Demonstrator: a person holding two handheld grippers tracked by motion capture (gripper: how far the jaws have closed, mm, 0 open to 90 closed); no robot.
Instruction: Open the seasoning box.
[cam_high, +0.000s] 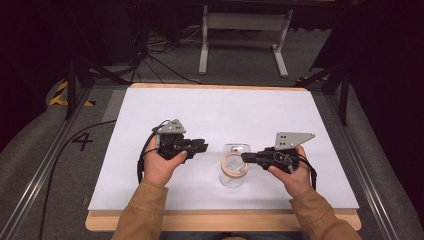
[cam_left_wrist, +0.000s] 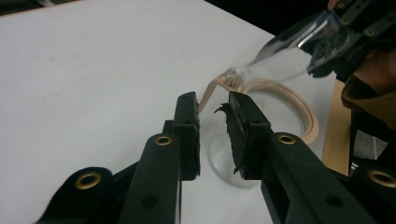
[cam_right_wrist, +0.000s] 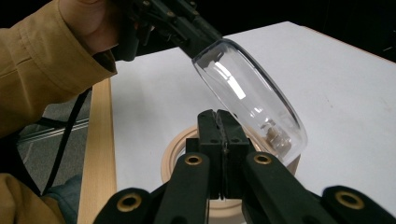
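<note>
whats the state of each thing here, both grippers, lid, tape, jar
left gripper, fingers open with a small gap, loose tape end at their tips
right gripper, fingers shut on the clear lid
clear lid, off the jar, held tilted in the air
tape roll, resting at the jar's mouth, one end peeled up
clear jar, upright on the table, uncovered

Overhead light, even on white table; surroundings fall to near black. Soft, faint shadows under the hands. High view slightly soft, low detail. Gripper views: near black jaws blurred, dim. Bright glare streaks on clear plastic lid. Table's far edge bows slightly.
</note>
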